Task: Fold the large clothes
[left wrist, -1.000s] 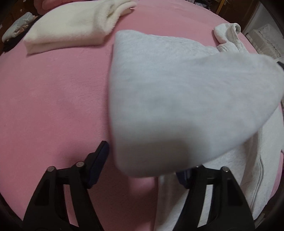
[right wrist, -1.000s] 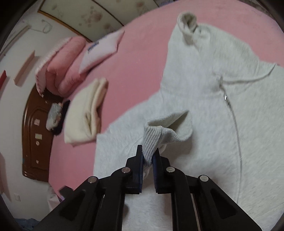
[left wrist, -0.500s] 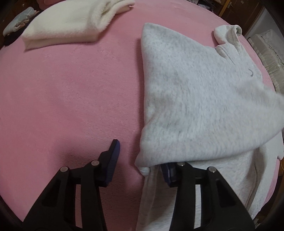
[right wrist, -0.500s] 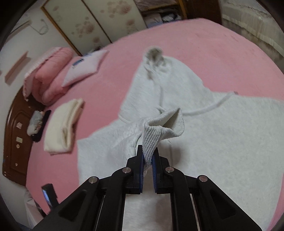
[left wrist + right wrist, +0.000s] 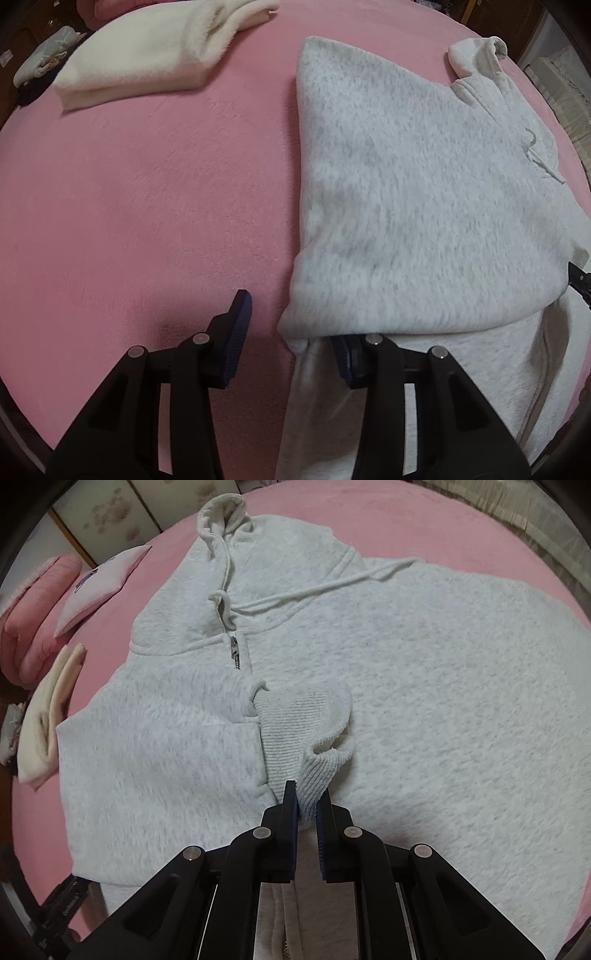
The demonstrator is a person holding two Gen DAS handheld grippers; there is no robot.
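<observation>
In the left wrist view, the light grey fleece zip hoodie (image 5: 424, 192) lies on the pink plush bed cover (image 5: 147, 203), one side folded over, and the left gripper (image 5: 291, 328) stands half open around the fold corner, gripping nothing. In the right wrist view, the right gripper (image 5: 306, 805) is narrow and pinches the ribbed sleeve cuff (image 5: 306, 738) over the chest; I think it should lay the cuff flat before letting go. No readable writing is visible.
</observation>
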